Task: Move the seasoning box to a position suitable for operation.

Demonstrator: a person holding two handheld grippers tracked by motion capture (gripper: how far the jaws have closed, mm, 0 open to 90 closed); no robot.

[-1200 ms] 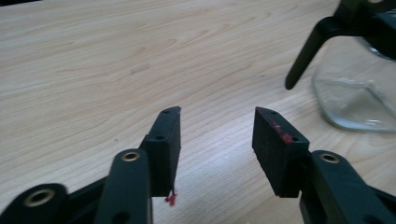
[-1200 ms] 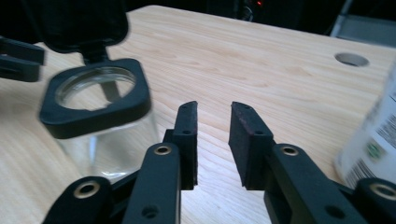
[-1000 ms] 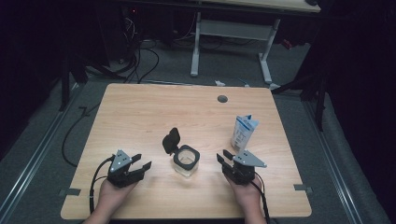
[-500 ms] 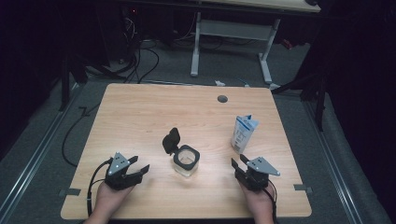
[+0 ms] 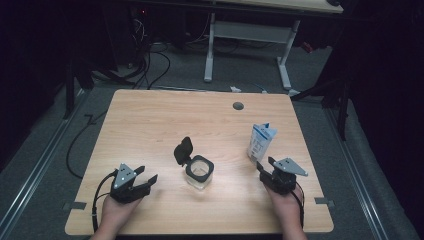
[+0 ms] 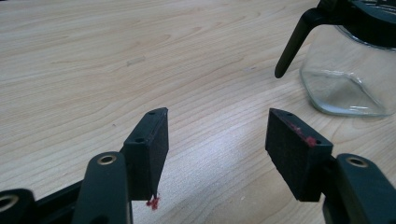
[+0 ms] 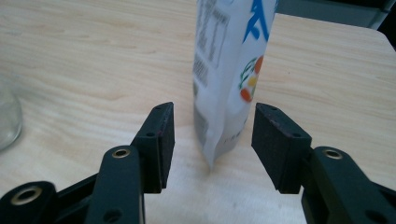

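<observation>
Two grippers rest near the front edge of the table [image 5: 150, 115] in the high view, with a clear glass jar [image 5: 200, 172] between them, its black flip lid [image 5: 183, 150] thrown open toward the left rear. The left gripper [image 5: 146, 176] sits toward the front left corner, jaws apart and empty, pointing roughly at the jar. The right gripper [image 5: 264, 165] sits toward the front right corner, and a white and blue pouch [image 5: 260, 141] stands upright just beyond its jaw tips, toward the right edge and nearer to this hand than to the other. The right jaws have just been opening and now stand wide with nothing pressed between them.

From the left gripper view, the left gripper [image 6: 217, 135] shows both pads clear of everything, bare wood between them; the jar [image 6: 348, 79] stands off to the upper right, apart from the pads, its lid tab [image 6: 292, 46] hanging down toward the table.

From the right gripper view, the right gripper [image 7: 212, 135] has its pads spread to either side of the pouch [image 7: 229, 70], which stands straight ahead with its long axis vertical and its narrow edge facing the camera. Neither pad touches it. The pouch's foot lies slightly beyond the pad tips, so I judge that a short push forward would bring the pads alongside it for a grasp across its thin faces.
</observation>
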